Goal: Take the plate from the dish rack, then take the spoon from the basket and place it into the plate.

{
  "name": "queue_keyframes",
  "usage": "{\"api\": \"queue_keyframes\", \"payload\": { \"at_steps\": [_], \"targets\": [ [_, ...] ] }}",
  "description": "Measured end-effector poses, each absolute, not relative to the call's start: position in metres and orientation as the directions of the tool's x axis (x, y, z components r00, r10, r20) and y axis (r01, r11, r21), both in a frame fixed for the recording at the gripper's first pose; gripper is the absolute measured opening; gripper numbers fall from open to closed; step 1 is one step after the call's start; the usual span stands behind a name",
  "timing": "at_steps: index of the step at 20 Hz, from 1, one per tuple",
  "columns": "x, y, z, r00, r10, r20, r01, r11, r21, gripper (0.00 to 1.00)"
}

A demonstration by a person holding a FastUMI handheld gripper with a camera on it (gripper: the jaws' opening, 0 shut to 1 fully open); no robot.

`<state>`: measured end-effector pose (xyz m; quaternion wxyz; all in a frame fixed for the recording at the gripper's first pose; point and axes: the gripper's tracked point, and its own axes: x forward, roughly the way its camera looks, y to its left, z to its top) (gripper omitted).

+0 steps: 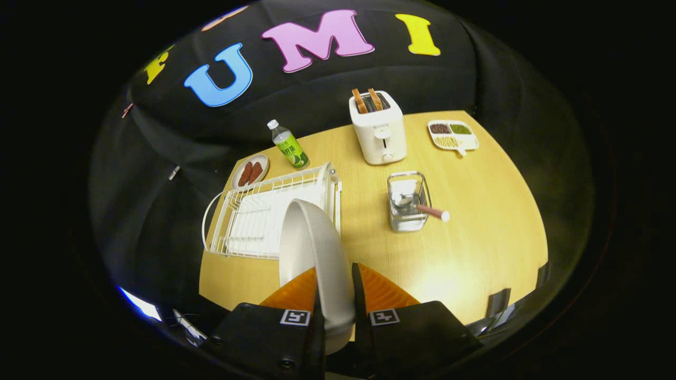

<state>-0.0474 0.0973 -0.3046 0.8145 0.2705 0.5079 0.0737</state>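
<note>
Clamped edge-on between both fingers of the gripper [335, 295]: a plain white plate [317, 248], round, rim upright, above the wooden table [475, 248], just in front of the white wire dish rack [253, 216]. Beyond, to the right, a spoon [425, 208] leaning in its wire basket [406, 203].

Toaster [378, 134] with two slices at the far bench [486, 221] edge; divided tray [453, 135] of grains beside it; green-labelled bottle [288, 144]; small dish [250, 171] with sausages.
</note>
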Motion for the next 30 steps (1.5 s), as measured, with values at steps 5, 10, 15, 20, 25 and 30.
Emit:
{"api": "queue_keyframes", "payload": {
  "at_steps": [5, 10, 15, 20, 25, 30],
  "targets": [
    [-0.11, 0.129, -0.355, 0.38, 0.513, -0.77, 0.237, 0.75, 0.617, 0.26],
    [-0.124, 0.15, -0.413, 0.326, 0.541, -0.775, 0.272, 0.732, 0.625, 0.26],
    [-0.125, 0.168, -0.434, 0.331, 0.607, -0.722, 0.311, 0.652, 0.691, 0.26],
    [-0.122, 0.159, -0.446, 0.33, 0.601, -0.728, 0.344, 0.642, 0.685, 0.28],
    [-0.122, 0.142, -0.453, 0.331, 0.56, -0.76, 0.347, 0.676, 0.649, 0.31],
    [-0.105, 0.114, -0.435, 0.415, 0.509, -0.754, 0.285, 0.714, 0.64, 0.65]
  ]
}}
